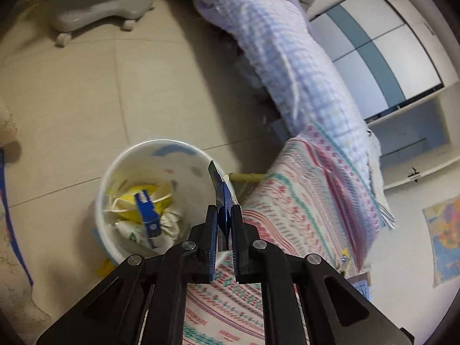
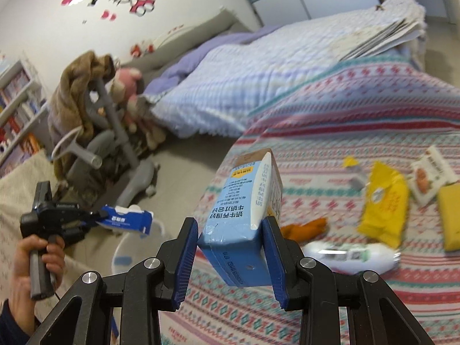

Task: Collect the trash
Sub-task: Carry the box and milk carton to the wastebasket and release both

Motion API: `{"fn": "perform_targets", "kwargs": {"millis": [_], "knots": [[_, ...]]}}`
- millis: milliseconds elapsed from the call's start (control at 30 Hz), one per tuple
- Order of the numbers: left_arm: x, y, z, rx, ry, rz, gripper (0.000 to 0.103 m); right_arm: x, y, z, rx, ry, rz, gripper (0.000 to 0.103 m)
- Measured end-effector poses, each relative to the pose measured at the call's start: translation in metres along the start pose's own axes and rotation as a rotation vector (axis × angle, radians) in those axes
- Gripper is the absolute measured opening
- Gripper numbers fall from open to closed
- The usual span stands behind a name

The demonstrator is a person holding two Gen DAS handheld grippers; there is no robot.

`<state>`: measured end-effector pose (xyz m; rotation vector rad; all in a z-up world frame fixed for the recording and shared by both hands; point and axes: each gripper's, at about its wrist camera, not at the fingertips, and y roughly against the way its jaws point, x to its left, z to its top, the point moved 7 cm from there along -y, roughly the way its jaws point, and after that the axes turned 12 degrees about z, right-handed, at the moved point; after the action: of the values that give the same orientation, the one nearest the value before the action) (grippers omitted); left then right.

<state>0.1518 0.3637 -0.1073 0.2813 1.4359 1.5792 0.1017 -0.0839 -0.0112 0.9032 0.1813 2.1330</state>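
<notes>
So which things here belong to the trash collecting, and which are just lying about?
Part of the job:
- left gripper with flattened blue carton
- right gripper with light blue carton
- white bin
- yellow packet, white wrapper on bed

Just lying about:
- checked quilt
- grey chair base
- stuffed toys

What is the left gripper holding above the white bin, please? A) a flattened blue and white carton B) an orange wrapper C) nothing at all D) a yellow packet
A: the left gripper is shut on a flattened blue and white carton, held just over the white bin.
</notes>
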Motion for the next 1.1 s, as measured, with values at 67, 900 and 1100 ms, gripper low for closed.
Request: {"fn": "perform_targets", "kwargs": {"millis": [67,900,1100], "knots": [[0.004,-0.014,-0.001,0.036,0.018,0.023,0.023,0.009,-0.011,-0.007,0.025,0.009,0.02,0.04],[0.034,0.018,0.017,-0.065,0.14,0.015,0.052,0.099,-0.151,-0.058,0.217,-0.012,0.207,0.041],[0.036,0.015,0.019,-0.062,0.147,0.017,0.052,0.137,-0.225,-0.057,0.264,-0.032,0.255,0.041]]}}
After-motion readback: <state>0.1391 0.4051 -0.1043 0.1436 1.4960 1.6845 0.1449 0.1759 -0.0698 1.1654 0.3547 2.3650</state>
